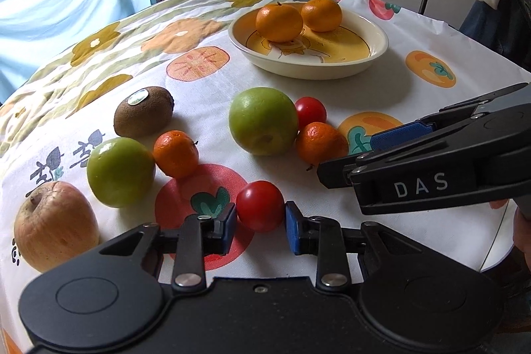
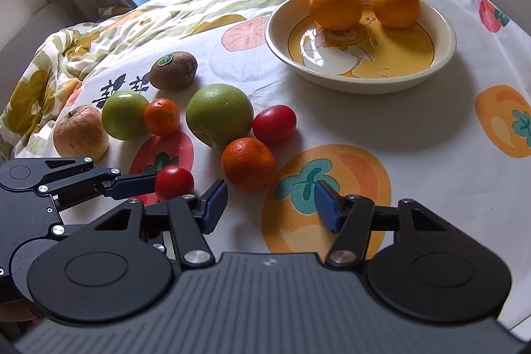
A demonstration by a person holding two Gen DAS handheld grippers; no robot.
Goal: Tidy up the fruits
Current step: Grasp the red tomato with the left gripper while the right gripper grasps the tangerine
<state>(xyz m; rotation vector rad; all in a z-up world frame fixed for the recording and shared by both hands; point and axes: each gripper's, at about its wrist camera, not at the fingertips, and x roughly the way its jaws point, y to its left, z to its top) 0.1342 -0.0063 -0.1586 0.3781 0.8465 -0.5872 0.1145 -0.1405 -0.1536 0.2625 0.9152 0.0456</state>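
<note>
The table [image 1: 415, 32], under a fruit-print cloth, carried a duck-pattern bowl [image 1: 378, 55] near its far edge holding 2 mandarins. Loose fruit lay nearer: 1 large green apple [image 1: 262, 125], 1 smaller green one, 1 russet apple, 1 kiwi, 2 small mandarins, 2 tomatoes. The left gripper [image 1: 260, 222] was clamped on the near tomato [image 1: 260, 209], pads pressing either side, by the near edge. The right gripper [image 2: 270, 204] stood half-spread and empty; the small mandarin [image 2: 249, 163] lay just ahead of it, slightly left, nearer this hand.
</note>
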